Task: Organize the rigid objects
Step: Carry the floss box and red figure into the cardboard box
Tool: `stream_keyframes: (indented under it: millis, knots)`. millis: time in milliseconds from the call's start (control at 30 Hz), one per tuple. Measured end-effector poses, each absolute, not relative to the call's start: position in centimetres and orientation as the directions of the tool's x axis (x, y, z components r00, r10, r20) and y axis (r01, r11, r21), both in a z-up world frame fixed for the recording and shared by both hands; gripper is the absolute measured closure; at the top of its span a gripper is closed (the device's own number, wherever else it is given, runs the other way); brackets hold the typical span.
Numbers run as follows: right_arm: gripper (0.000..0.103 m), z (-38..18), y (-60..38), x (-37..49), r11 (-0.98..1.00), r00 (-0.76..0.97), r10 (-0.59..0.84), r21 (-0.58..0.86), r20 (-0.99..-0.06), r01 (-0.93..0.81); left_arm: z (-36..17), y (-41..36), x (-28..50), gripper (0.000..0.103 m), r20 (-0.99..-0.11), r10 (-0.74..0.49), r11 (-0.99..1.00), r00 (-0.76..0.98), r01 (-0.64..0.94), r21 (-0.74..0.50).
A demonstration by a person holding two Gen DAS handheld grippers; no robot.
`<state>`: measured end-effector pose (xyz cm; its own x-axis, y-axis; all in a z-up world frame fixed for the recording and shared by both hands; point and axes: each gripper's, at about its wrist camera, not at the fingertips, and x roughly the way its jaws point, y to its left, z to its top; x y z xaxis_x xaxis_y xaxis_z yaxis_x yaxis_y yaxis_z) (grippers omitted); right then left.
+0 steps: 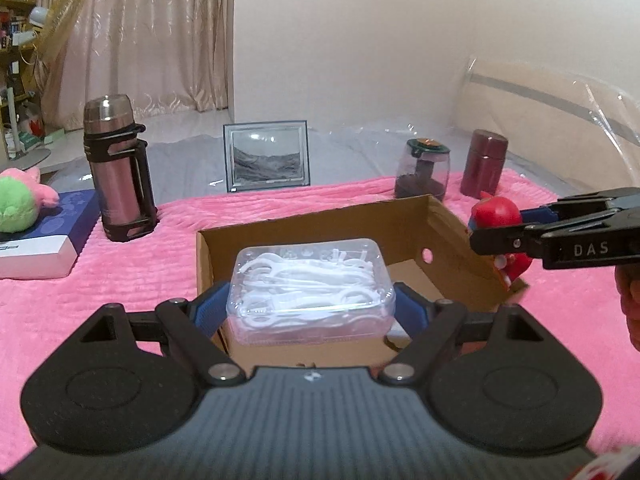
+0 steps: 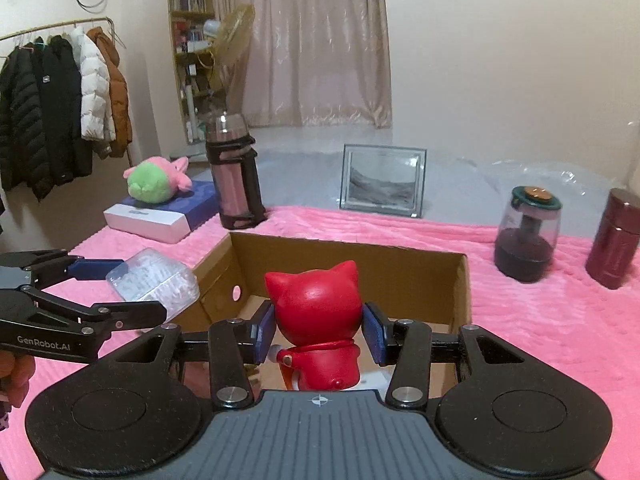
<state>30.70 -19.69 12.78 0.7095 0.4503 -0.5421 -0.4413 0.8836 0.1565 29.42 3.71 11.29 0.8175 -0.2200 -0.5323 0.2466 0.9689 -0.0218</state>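
My left gripper [image 1: 312,312] is shut on a clear plastic box of white floss picks [image 1: 310,292] and holds it over the near edge of an open cardboard box [image 1: 312,224]. My right gripper [image 2: 318,334] is shut on a red cat figurine [image 2: 316,320], held over the cardboard box's [image 2: 424,268] near side. The left gripper [image 2: 132,292] with the plastic box [image 2: 154,282] shows at the left of the right wrist view. The right gripper [image 1: 496,228] with the figurine [image 1: 498,216] shows at the right of the left wrist view.
On the pink blanket [image 1: 140,264] stand a steel thermos [image 1: 118,172], a picture frame [image 1: 267,156], a dark glass jar [image 1: 422,170] and a maroon canister [image 1: 484,162]. A green-pink plush [image 1: 20,200] lies on a blue-white box [image 1: 44,240] at the left.
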Motion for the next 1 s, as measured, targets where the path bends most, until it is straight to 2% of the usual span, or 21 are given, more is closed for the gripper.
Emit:
stream_keyframes:
  millis: [400,1000]
  knots:
    - [0.06,8.2,-17.7,40.2,0.892,0.572,0.397,0.156,-0.718,-0.423,8.7,1.8,37.6,0.02,-0.636,-0.224,0.951,0.738,0.31,0.024]
    - [0.06,4.3,-15.8,45.2,0.894,0.453,0.325,0.114,-0.83,-0.432,4.4,0.5,42.2,0.02,-0.764,-0.175,0.934,0.62,0.35,0.07]
